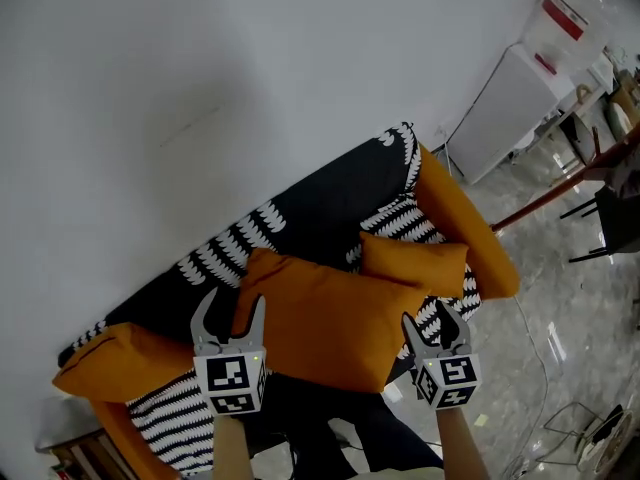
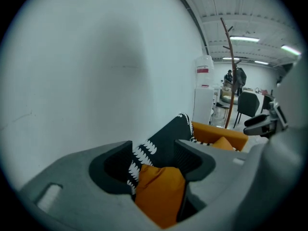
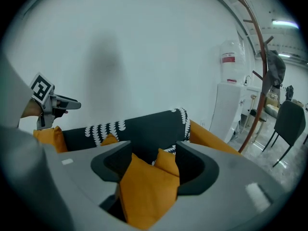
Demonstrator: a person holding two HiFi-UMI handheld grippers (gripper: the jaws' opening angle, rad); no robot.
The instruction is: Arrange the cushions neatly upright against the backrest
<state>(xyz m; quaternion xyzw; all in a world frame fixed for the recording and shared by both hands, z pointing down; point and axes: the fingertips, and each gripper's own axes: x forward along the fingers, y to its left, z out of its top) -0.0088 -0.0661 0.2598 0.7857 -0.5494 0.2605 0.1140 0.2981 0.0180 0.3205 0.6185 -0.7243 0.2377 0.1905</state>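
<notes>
A large orange cushion [image 1: 325, 318] lies slanted on the sofa seat, in front of the dark patterned backrest [image 1: 320, 208]. A smaller orange cushion [image 1: 415, 263] leans at the seat's right end. My left gripper [image 1: 231, 310] is open at the big cushion's left edge. My right gripper [image 1: 427, 323] is open at its right corner. In the left gripper view the big cushion [image 2: 159, 191] shows between the spread jaws, with a gap on the left side. The right gripper view shows the big cushion [image 3: 144, 191] and, behind it, the small cushion [image 3: 167, 163] between its jaws.
Orange armrests close the sofa at the left [image 1: 110, 363] and the right [image 1: 465, 228]. A white cabinet [image 1: 510, 108] stands beyond the right armrest. Cables [image 1: 590, 428] lie on the glossy floor at the right. A white wall rises behind the sofa.
</notes>
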